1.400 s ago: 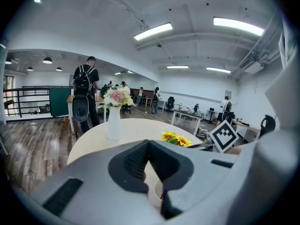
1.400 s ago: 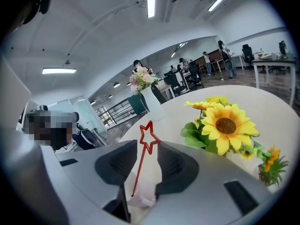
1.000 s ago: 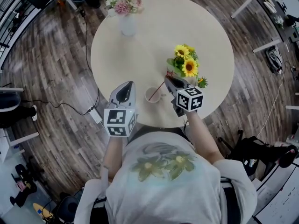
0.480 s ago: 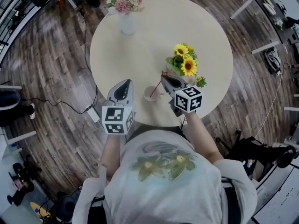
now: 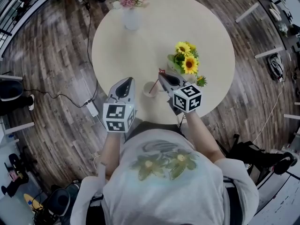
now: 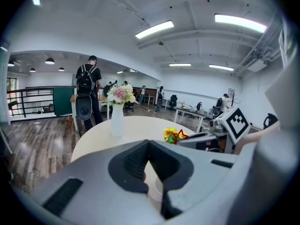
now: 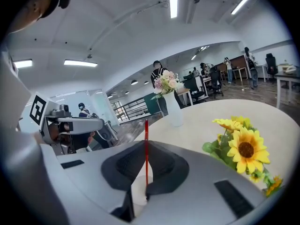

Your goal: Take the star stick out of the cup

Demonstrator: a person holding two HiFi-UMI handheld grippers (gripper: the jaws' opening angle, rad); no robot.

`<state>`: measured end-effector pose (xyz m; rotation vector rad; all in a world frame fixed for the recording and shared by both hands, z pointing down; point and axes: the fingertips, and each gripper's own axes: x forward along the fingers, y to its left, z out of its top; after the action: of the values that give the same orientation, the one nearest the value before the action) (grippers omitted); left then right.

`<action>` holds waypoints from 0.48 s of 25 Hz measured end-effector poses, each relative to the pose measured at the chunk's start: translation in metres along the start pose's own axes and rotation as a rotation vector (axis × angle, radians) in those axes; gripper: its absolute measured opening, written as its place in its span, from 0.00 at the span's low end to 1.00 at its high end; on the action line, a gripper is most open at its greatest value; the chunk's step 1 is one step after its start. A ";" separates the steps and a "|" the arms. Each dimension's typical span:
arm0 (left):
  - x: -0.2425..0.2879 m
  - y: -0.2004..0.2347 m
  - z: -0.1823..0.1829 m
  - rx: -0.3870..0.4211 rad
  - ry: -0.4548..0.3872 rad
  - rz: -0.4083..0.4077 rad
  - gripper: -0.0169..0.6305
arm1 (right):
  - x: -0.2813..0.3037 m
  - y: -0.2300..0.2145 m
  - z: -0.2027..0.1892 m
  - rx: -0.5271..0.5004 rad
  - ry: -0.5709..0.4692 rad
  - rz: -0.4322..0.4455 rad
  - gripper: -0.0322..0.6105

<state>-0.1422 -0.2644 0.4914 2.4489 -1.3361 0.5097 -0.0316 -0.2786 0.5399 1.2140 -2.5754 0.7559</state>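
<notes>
A small white cup (image 5: 151,89) stands near the front edge of the round beige table (image 5: 206,27). The red star stick (image 5: 156,81) leans out of it to the right, its lower end inside the cup. My right gripper (image 5: 161,75) is shut on the stick's upper part, just under the star. In the right gripper view the thin red stick (image 7: 146,130) runs upright between the closed jaws of my right gripper (image 7: 146,146), above the cup (image 7: 137,191). My left gripper (image 5: 126,81) hovers left of the cup, shut and empty; from its view the red star (image 6: 180,136) shows.
A bunch of sunflowers (image 5: 186,63) stands right behind my right gripper. A white vase with pink flowers (image 5: 132,18) is at the table's far edge. Cables (image 5: 70,100) lie on the wood floor at left. A person with a backpack (image 6: 86,90) stands beyond the table.
My right gripper has closed on the stick and shifted a little up and left, so the star stands higher over the cup. The left gripper has barely moved.
</notes>
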 end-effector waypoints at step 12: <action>-0.013 -0.016 -0.001 -0.017 -0.006 0.062 0.03 | -0.014 0.017 0.017 -0.075 -0.011 0.070 0.10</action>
<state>-0.1352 -0.2457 0.4846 2.4036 -1.4172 0.5049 -0.0345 -0.2693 0.5137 1.1142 -2.6426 0.6611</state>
